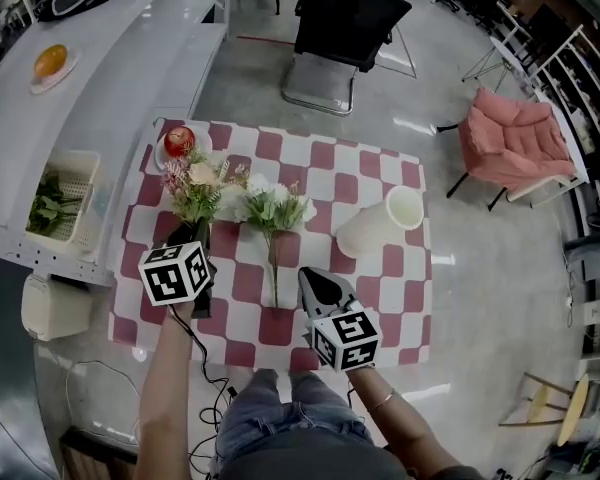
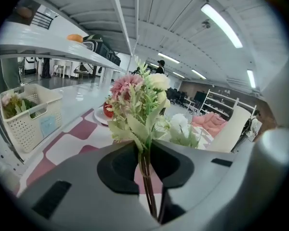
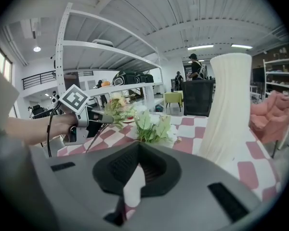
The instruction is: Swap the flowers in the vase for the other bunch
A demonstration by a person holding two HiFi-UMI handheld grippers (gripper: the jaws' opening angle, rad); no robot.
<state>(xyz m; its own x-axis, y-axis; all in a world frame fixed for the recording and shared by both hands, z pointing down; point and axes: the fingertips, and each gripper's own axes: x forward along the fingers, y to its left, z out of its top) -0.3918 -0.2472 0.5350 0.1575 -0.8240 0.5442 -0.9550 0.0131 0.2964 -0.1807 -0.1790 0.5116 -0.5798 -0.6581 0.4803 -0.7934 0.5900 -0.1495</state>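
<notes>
My left gripper (image 1: 199,228) is shut on the stems of a pink and cream flower bunch (image 1: 193,190), held above the left side of the checked table (image 1: 385,283). In the left gripper view the stems run between the closed jaws (image 2: 142,150) and the blooms (image 2: 135,100) stand ahead. A white flower bunch (image 1: 273,206) lies flat mid-table, stem towards me. A tall white ribbed vase (image 1: 380,226) stands upright to the right, with no flowers in it. My right gripper (image 1: 320,284) hovers near the front edge, shut on nothing; it faces the vase (image 3: 229,109) and the white bunch (image 3: 151,126).
A red apple on a plate (image 1: 178,142) sits at the table's far left corner. A white basket with greenery (image 1: 58,198) hangs on the counter to the left. A black office chair (image 1: 345,23) and a pink armchair (image 1: 515,138) stand beyond the table.
</notes>
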